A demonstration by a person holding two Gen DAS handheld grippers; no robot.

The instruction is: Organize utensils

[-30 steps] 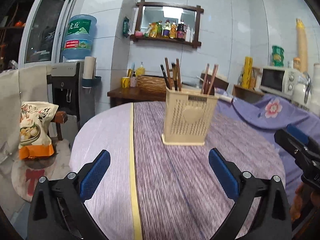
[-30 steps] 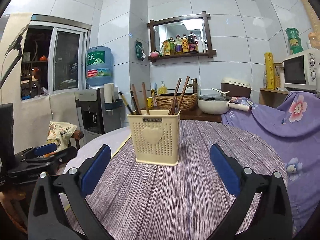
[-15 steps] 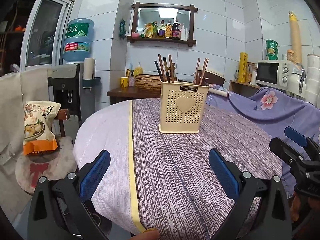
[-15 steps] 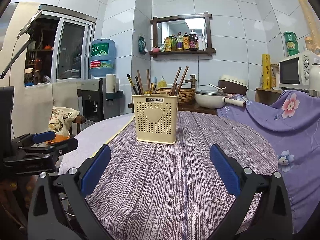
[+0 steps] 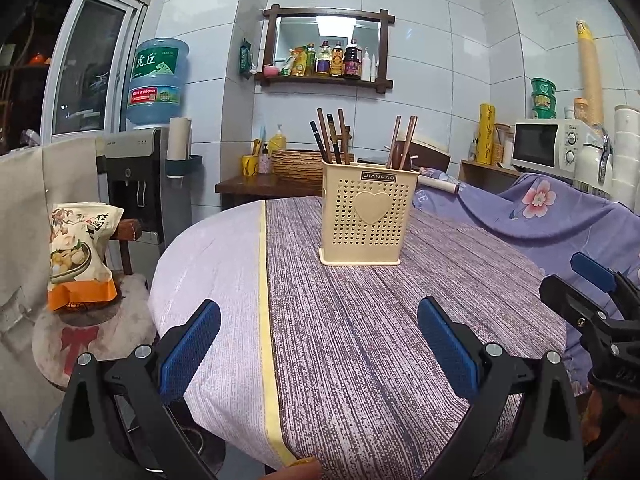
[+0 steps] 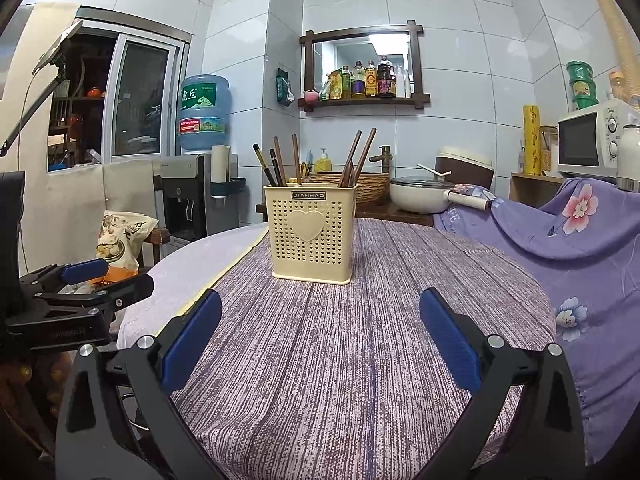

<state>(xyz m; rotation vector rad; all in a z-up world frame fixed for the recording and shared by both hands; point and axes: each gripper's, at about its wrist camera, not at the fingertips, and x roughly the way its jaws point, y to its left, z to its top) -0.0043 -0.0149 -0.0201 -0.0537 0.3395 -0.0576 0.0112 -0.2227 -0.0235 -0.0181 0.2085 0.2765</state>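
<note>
My left claw (image 5: 318, 338) spreads wide apart at the bottom of its frame, gripping nothing; my right claw (image 6: 320, 334) gapes likewise. The cream perforated plastic utensil holder with a heart emblem (image 5: 369, 217) stands upright at centre frame on the round table's purple-striped cloth (image 5: 360, 340), brown wooden chopsticks (image 5: 331, 135) leaning inside it.

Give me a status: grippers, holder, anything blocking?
Left gripper open, empty. Right gripper open, empty. Utensil holder upright on the table, chopsticks standing inside. Nothing between grippers and holder.
</note>
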